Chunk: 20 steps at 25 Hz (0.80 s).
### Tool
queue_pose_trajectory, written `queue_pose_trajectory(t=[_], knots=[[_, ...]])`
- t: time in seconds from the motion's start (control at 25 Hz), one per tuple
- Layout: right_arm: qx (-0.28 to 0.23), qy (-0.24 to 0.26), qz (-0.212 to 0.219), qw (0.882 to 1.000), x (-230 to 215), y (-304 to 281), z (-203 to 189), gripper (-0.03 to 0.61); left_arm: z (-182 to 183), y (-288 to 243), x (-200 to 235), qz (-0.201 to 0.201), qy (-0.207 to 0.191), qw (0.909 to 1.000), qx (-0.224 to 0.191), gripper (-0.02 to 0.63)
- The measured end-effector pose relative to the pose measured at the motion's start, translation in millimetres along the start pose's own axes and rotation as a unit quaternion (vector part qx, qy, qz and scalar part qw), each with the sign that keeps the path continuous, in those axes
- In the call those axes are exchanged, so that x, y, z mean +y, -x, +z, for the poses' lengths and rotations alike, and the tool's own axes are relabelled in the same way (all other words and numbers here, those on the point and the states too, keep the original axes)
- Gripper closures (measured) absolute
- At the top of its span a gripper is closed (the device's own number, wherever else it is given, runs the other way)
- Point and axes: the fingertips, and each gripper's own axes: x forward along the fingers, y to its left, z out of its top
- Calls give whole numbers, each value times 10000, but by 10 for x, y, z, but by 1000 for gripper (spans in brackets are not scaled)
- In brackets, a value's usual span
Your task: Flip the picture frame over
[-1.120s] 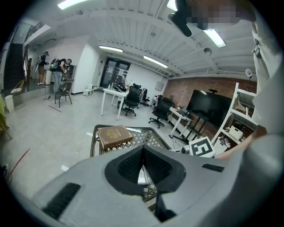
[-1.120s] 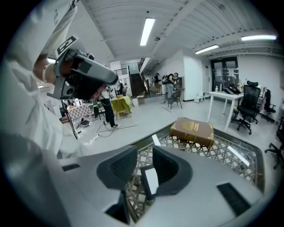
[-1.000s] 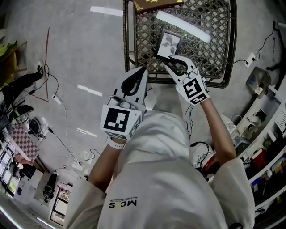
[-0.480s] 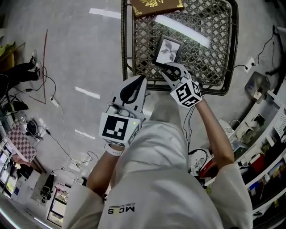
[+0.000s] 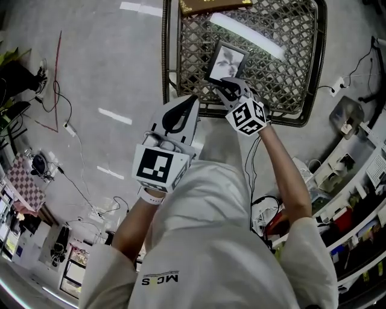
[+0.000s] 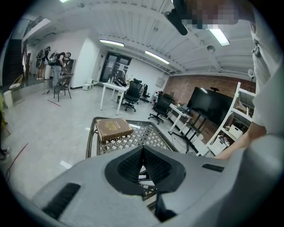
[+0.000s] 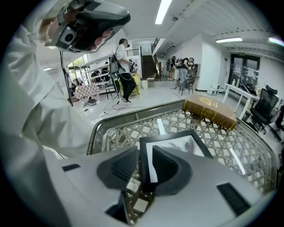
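A black picture frame (image 5: 226, 62) with a pale plant print faces up over the lattice table (image 5: 283, 78). My right gripper (image 5: 222, 84) is shut on the frame's near edge. In the right gripper view the frame (image 7: 177, 148) has its dark border pinched between the two pads of that gripper (image 7: 144, 166). The left gripper (image 5: 190, 99) hangs just off the table's near rim, apart from the frame. Seen from its own camera, the left gripper (image 6: 143, 150) has its jaws pressed together with nothing between them.
A brown book with gold trim (image 5: 211, 5) lies at the table's far end, also in the left gripper view (image 6: 113, 128) and the right gripper view (image 7: 211, 111). Cables run over the floor (image 5: 66, 130) on the left. Shelves (image 5: 356, 199) stand at right.
The right gripper has edged a little forward and left over the table with the frame in it. The left gripper has stayed shut by the near rim.
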Motion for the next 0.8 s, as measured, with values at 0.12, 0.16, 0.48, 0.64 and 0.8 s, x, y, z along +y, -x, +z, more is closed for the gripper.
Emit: queue_pose_trajectory(t=[0.12,0.16,0.48,0.64,0.8], knots=[[78,25,32,10000,0,-71,-57,468,-29,-29,25,4,10,10000,32,589],[104,36,47,9999,2,-96,-77,471,-38,-39,36,7,13,10000,38,589],[288,106,125,9994,36,-172,-208,482,-60,-59,53,41,52,10000,53,589],[332,111,100,9993,43,-192,-241,489,-77,-61,45,36,71,9999,81,589],[306,134,43,9994,12,-196,-249,497,-57,-66,44,27,48,10000,81,589]])
